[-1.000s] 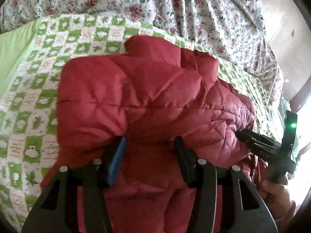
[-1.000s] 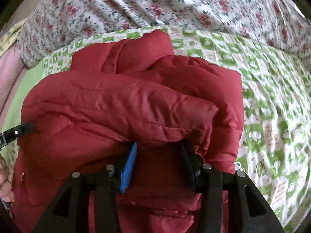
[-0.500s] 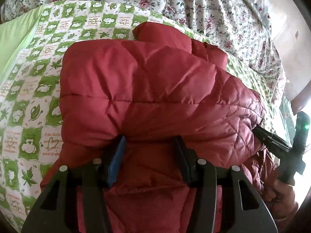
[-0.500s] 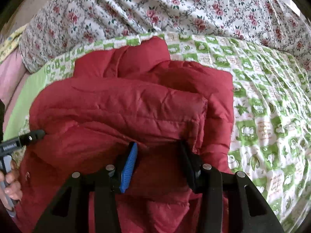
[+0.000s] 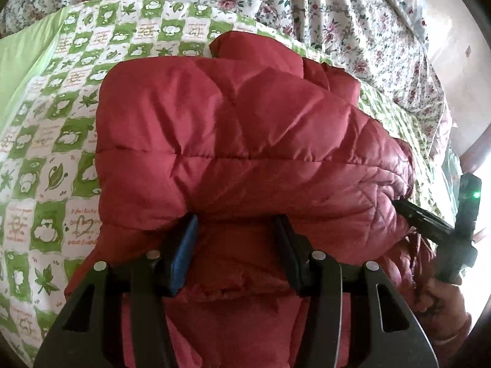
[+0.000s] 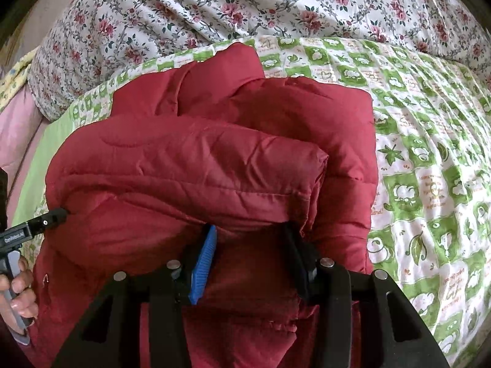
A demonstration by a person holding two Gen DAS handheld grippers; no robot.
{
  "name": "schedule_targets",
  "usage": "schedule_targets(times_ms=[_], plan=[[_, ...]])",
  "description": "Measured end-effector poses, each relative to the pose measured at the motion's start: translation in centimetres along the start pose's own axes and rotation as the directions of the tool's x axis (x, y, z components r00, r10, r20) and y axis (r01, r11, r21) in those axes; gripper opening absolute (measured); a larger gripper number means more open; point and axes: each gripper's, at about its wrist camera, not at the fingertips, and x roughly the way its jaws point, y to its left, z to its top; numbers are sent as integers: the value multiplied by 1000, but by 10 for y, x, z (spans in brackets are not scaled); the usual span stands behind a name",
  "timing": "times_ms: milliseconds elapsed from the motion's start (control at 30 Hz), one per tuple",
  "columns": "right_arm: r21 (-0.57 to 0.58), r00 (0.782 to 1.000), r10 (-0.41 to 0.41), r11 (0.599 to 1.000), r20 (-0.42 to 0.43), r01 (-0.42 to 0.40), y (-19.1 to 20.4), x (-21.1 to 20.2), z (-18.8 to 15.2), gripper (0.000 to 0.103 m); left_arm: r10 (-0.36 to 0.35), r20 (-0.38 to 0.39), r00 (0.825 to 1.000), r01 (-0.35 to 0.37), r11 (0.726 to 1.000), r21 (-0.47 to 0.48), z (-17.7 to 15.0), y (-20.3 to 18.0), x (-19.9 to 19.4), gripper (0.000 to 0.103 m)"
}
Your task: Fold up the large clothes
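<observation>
While the left wrist view runs, the left tool (image 5: pixel 236 224) has its jaws wide, tips tucked under the folded bulge of the red jacket (image 5: pixel 245 141), gripping nothing that I can confirm. Jacket lies at 12 o'clock on the checked quilt (image 5: pixel 55 141) of the bed; right tool (image 5: pixel 408 211) touches its edge at 3 o'clock.

Right wrist view: right tool, jaws likewise wide, under the fold. Long axis runs 9 to 3 between both tools, equally near.
</observation>
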Motion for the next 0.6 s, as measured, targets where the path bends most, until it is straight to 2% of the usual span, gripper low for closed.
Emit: schedule_targets(times_ms=[133,267,600], plan=[[23,1000,25,999,5,-26,-2,-11,2,48,4,3,1000,-4,1000,-16,1,-1,-10,50],[51,998,53,997,29,-54,-5,-43,-2,48,-1,18,1000,2,999,-35,-4,2,-32,50],[13,995,89,996,39,-90,-6,-116,-45,55,-20,45,999,23,998,-62,-50,10,-89,52]])
